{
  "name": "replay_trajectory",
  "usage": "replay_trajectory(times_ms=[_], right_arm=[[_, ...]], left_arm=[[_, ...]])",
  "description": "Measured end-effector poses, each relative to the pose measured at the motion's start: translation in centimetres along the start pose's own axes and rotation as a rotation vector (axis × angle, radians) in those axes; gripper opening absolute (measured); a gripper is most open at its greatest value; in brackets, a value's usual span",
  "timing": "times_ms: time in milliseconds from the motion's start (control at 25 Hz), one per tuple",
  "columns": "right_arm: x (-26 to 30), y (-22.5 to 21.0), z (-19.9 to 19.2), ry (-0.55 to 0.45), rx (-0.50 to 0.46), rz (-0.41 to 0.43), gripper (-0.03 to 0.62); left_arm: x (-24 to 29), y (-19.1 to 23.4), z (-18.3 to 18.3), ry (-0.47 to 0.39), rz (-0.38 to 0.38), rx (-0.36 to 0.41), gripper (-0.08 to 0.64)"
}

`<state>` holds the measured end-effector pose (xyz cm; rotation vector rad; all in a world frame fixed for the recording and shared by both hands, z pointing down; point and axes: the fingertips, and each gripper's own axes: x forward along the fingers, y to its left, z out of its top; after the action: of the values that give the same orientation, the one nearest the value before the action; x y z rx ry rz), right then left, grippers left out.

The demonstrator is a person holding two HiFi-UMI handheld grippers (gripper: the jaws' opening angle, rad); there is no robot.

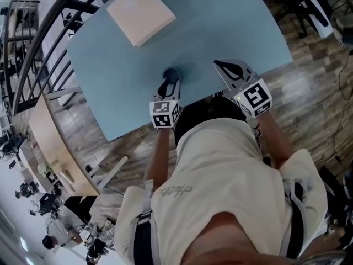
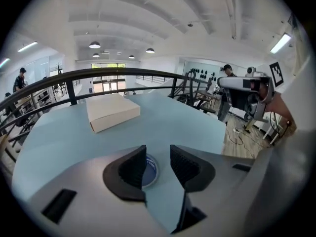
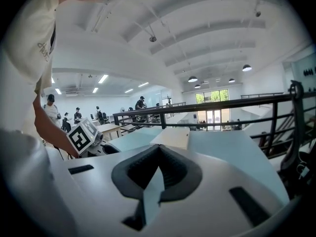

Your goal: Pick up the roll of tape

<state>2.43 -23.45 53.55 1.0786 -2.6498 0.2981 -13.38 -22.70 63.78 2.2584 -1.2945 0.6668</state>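
Observation:
The roll of tape (image 1: pixel 172 73) is dark blue and lies flat on the light blue table (image 1: pixel 220 26) near its front edge. My left gripper (image 1: pixel 169 84) reaches over that edge right at the roll. In the left gripper view the tape (image 2: pixel 150 169) shows low between the jaws, partly hidden behind the left pad (image 2: pixel 132 168); my left gripper (image 2: pixel 158 163) stands open around it with a gap on the right side. My right gripper (image 1: pixel 230 70) hovers over the table edge to the right, and in its own view my right gripper (image 3: pixel 159 156) is shut with nothing in it.
A flat beige box (image 1: pixel 141 12) lies at the table's far side, also seen as the box (image 2: pixel 112 112) ahead of the left jaws. A black railing (image 1: pixel 38 43) runs along the table's left and far sides. Wooden floor (image 1: pixel 309 93) lies to the right.

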Motion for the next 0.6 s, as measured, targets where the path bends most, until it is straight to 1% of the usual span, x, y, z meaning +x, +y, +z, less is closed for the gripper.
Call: replay_trajectory(times_ms=[200, 320, 600], right_arm=[[-0.8, -1.2, -2.1, 0.049, -0.008, -0.030, 0.006], [-1.1, -1.8, -2.4, 0.058, -0.012, -0.042, 0.006], [-1.2, -1.8, -3.3, 0.079, 0.013, -0.026, 0.006]], left_arm=[[2.2, -0.5, -2.9, 0.082, -0.010, 0.023, 0.147], [3.4, -0.6, -4.5, 0.131, -0.019, 0.032, 0.147], [5.3, -0.4, -6.7, 0.196, 0.007, 0.082, 0.147]])
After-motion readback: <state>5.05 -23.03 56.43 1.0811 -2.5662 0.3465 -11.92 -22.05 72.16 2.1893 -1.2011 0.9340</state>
